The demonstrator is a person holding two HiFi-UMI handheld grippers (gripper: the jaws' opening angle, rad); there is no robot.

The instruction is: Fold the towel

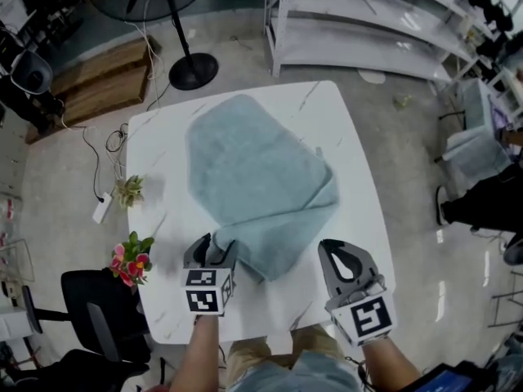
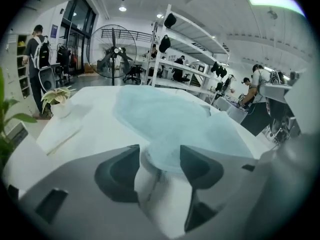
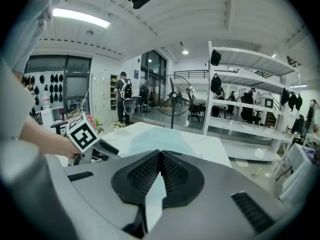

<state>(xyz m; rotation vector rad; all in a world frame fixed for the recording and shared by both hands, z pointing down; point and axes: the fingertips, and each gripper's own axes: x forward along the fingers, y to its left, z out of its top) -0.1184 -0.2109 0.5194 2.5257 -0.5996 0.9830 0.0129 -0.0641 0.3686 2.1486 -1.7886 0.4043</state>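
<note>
L tongs (image 1: 216, 245) jaws apart, angled down; R tongs (image 1: 335, 250) jaws together, flatter, alongside L.

Low in the head view, the left gripper (image 1: 214, 245) and right gripper (image 1: 330, 248) are grey plastic shells with black pads (image 3: 142, 176), ribbed on the right one. Each carries a white cube (image 1: 206, 291) printed with black square markers. Tan and grey-blue clothing (image 1: 278, 376) shows at the bottom edge.

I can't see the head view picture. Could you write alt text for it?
A pale blue towel, partly folded, lies on a white table, seen from above. The person's left tool has its jaws apart around the towel's near corner, while the right tool hovers shut and empty to its right.
</note>
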